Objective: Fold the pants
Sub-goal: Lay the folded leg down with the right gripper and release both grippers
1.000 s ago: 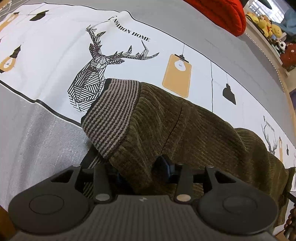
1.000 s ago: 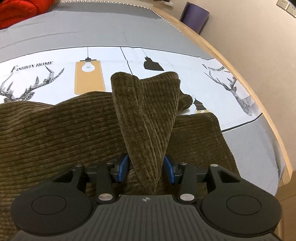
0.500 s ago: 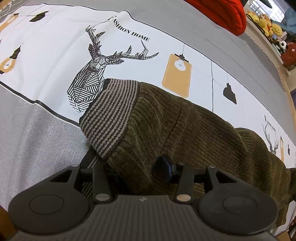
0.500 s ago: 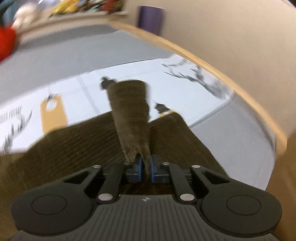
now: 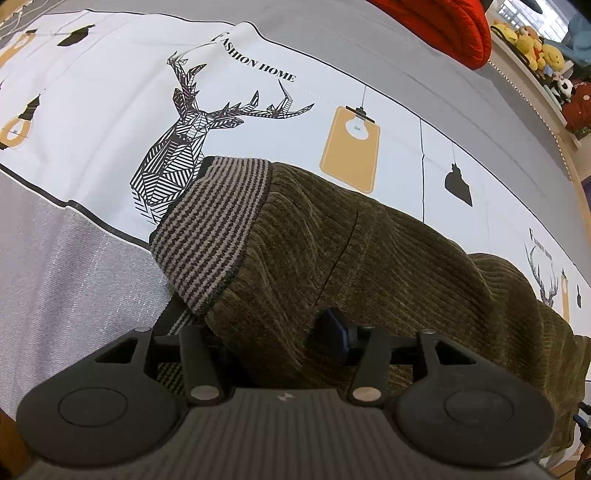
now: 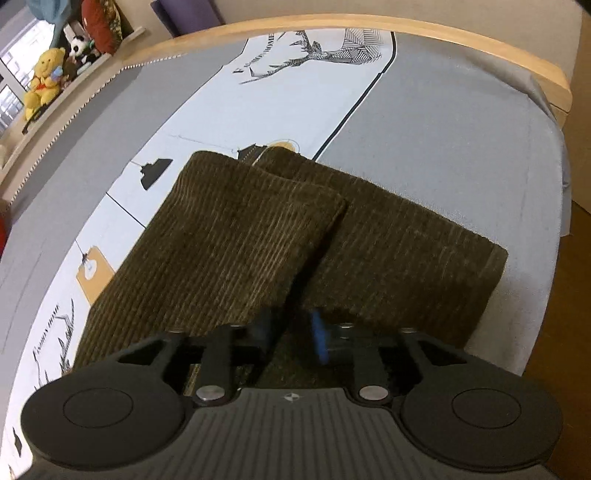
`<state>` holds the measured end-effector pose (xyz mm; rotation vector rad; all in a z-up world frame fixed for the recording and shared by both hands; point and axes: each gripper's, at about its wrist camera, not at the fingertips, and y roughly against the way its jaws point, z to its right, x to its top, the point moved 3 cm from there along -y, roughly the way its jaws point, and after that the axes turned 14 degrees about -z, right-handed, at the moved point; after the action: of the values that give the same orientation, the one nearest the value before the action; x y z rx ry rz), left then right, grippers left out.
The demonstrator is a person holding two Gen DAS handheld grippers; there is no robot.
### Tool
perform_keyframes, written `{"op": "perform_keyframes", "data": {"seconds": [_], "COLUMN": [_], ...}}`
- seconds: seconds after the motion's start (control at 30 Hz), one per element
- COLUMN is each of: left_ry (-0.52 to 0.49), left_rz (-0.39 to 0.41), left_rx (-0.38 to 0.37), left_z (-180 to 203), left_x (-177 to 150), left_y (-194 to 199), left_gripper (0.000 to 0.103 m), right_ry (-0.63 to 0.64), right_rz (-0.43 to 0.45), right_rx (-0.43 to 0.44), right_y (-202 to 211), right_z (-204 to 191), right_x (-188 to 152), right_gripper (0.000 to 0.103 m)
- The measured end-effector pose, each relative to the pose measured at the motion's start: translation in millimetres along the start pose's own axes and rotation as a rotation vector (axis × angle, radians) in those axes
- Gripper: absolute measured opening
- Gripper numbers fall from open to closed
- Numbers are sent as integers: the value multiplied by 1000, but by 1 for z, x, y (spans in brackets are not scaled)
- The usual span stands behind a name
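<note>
Pants (image 5: 369,258): olive corduroy, lying on the printed sheet (image 5: 110,110) ahead of and under both grippers; the striped waistband (image 5: 214,229) is sitting just ahead of the left gripper, the leg ends (image 6: 258,221) just ahead of the right gripper.
What is changing: a second ago the right gripper was lifting one leg end as a raised peak; now that leg is lying flat, overlapping the other leg (image 6: 406,251), so the lengthwise fold looks laid down.
Right gripper (image 6: 291,339): its jaws are opening, and only the flat cloth is lying under and between them; the pads are not pressing anything.
Left gripper (image 5: 273,339): its jaws are opening too, straddling a hump of waist fabric; whether the pads are still pinching it I cannot tell, since the near pad is hidden.
Meaning for the task: one fold seems finished; a crosswise fold is probably coming.
Around: a red cushion (image 5: 443,26) and plush toys (image 5: 532,40) are sitting far ahead of the left gripper, a wooden edge (image 6: 369,26) far ahead of the right.
In the way: nothing is crowding the pants.
</note>
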<state>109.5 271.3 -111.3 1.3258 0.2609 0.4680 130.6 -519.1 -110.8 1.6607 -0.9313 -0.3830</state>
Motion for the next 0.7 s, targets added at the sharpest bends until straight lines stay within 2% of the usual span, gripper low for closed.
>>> {"op": "perform_keyframes", "data": {"seconds": [0.17,0.37,0.43,0.53,0.7], "left_ry": [-2,0,3,11,8], "left_rz": [-1,-2,-1,1,5], "left_rx": [2,-4,-14,-27,-23], "left_z": [1,0,-2,-2,1], "left_x": [0,0,1,2,2], "left_y": [-1,-1,0,1,1], "left_gripper": [55,55,55,55,55], "right_ry": [0,31,4,-104,-205], "right_rz": [-25,-30,-13,4,-22], "right_rx": [46,61,60,90,150], "right_y": [-4,-6,-4,-1,-8], "right_z": [-9,-18,-14,4,26], "right_x": [-2,2,3,8,15], "right_gripper": [43,43,43,43,43]}}
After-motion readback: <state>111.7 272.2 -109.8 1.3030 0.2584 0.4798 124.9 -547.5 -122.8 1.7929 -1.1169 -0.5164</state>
